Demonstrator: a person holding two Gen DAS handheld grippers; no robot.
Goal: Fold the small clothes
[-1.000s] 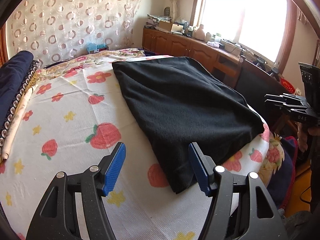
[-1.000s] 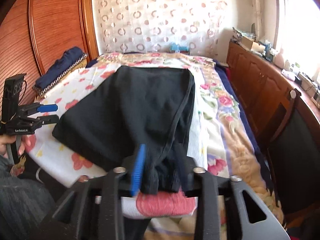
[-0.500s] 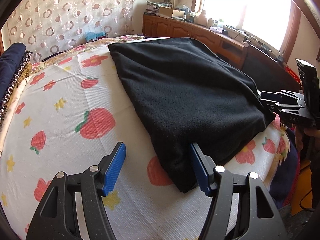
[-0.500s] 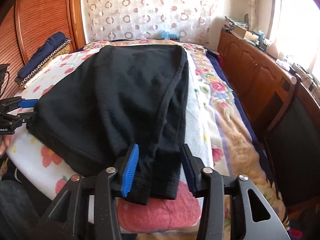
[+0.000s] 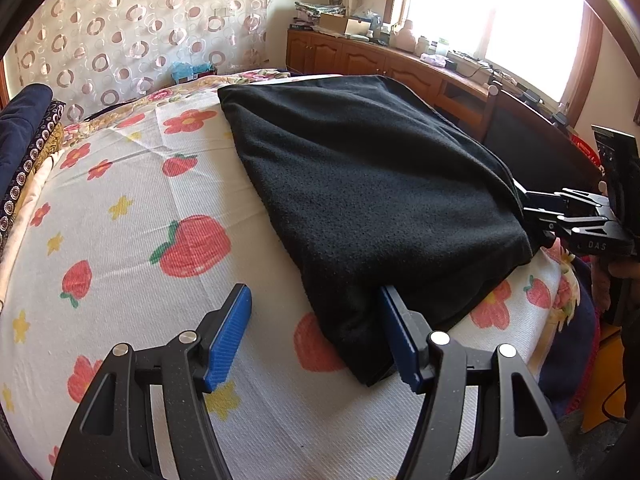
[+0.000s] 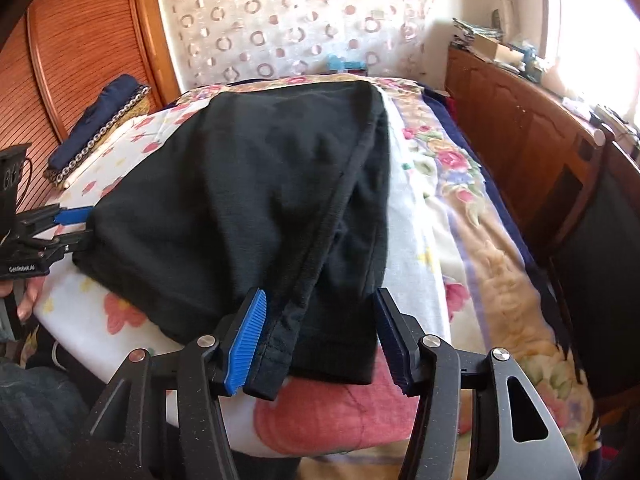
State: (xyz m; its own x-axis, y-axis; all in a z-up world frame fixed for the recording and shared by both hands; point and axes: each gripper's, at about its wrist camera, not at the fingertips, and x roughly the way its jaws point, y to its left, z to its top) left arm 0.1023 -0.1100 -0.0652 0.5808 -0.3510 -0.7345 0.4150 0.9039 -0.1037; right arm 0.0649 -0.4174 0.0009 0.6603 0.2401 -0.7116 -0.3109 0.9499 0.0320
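While a black garment (image 5: 372,200) lies folded on the strawberry-print bed (image 5: 120,208), its near corners are bracketed: the left gripper (image 5: 316,332) is held half open, the right gripper (image 6: 318,338) is opening, seemingly releasing the hem.

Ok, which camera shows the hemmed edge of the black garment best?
Right wrist view: the black garment shows its hemmed edge running down between the right gripper, whose jaws are opening. The left wrist view shows only plain fleece, no hem.
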